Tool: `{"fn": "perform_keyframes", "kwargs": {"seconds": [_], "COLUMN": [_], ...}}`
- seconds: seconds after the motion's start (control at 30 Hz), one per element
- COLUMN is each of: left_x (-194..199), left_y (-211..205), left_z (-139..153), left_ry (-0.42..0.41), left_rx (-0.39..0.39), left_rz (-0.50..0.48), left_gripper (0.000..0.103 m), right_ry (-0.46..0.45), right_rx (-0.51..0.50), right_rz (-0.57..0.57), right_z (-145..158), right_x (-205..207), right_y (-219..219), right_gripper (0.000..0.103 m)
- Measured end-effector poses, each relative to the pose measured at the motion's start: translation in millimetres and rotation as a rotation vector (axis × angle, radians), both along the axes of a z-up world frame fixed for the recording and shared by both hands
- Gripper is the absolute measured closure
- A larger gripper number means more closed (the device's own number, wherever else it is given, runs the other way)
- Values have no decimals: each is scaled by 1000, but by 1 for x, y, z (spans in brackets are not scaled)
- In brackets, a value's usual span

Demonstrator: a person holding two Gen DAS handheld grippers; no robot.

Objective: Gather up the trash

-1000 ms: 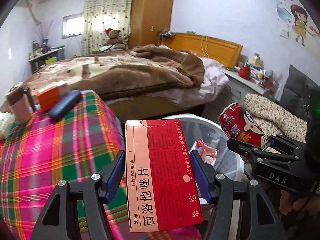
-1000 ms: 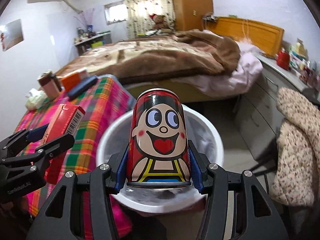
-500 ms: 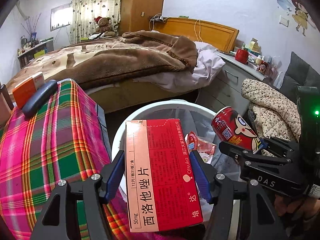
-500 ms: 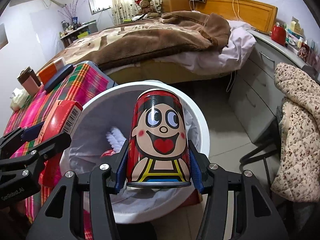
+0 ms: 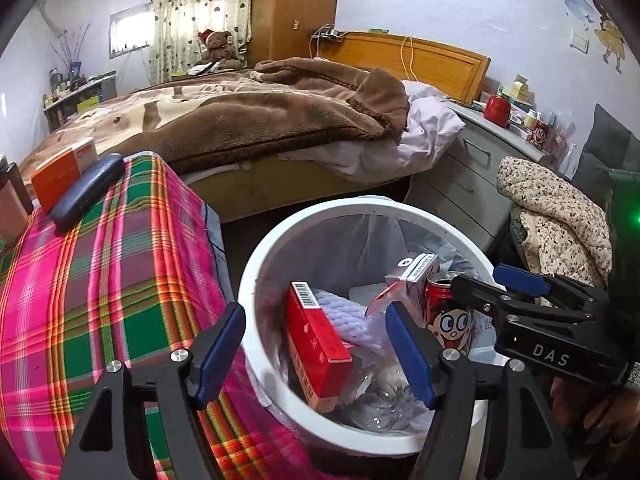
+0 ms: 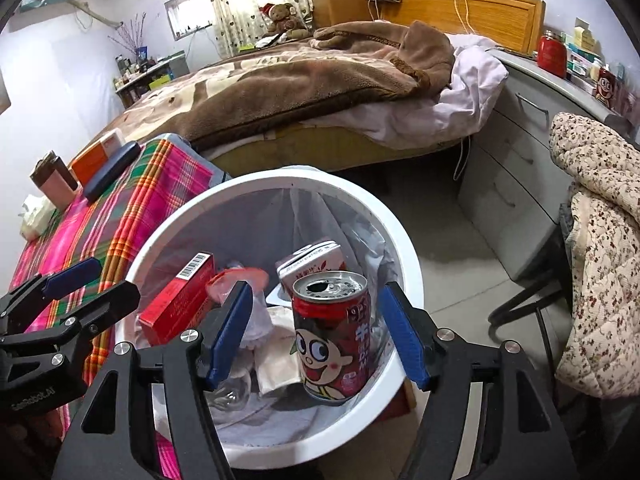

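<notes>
We hold both the left gripper (image 5: 316, 354) and the right gripper (image 6: 316, 334) with fingers spread and empty above the white bin (image 6: 404, 240), where the red box (image 5: 316, 344) and red can (image 6: 334, 332) lie among the trash.

Red medicine box (image 5: 316, 344) and opened cartoon-face red can (image 6: 334, 332) tilted inside white lined trash bin (image 6: 404, 240).

One white bin (image 6: 404, 240) holding one red box (image 6: 176, 304), one drink can (image 6: 334, 332), one carton (image 6: 310, 266); two claws
</notes>
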State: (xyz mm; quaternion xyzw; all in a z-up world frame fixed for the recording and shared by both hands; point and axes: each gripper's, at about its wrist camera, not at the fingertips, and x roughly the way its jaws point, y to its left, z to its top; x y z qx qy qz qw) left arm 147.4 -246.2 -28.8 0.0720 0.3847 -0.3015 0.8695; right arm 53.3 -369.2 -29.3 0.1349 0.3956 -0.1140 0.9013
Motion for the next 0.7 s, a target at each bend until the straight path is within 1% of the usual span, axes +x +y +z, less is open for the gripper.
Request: {"fn": "perform_keyframes", "kwargs": {"seconds": [0.07,0.23,0.47,0.6,0.7], "left_x": [-2,-13,-40,-61,-78], "left_y": [5,20,48,63,78], "left_z": [1,10,23,31,37], "left_ry": [0,-35,-80,-139,-174], "left_rx": [-3,3,-5,12,-7], "left_rz": [12,47,70,101,125], "left_gripper": [31,31,31,31,31], "right_ry": [-7,-36,-90,-136,-170], "right_rx": [-2,-26,-67,-85,-97], "right_rz": [-5,-3,-8,-20,-24], "right_z": [2,9,21,28,32], "right_x": [-2,-7,-29,-43,-54], "right_y": [3,15,40,51,63], "right_gripper": [35,35,35,35,35]}}
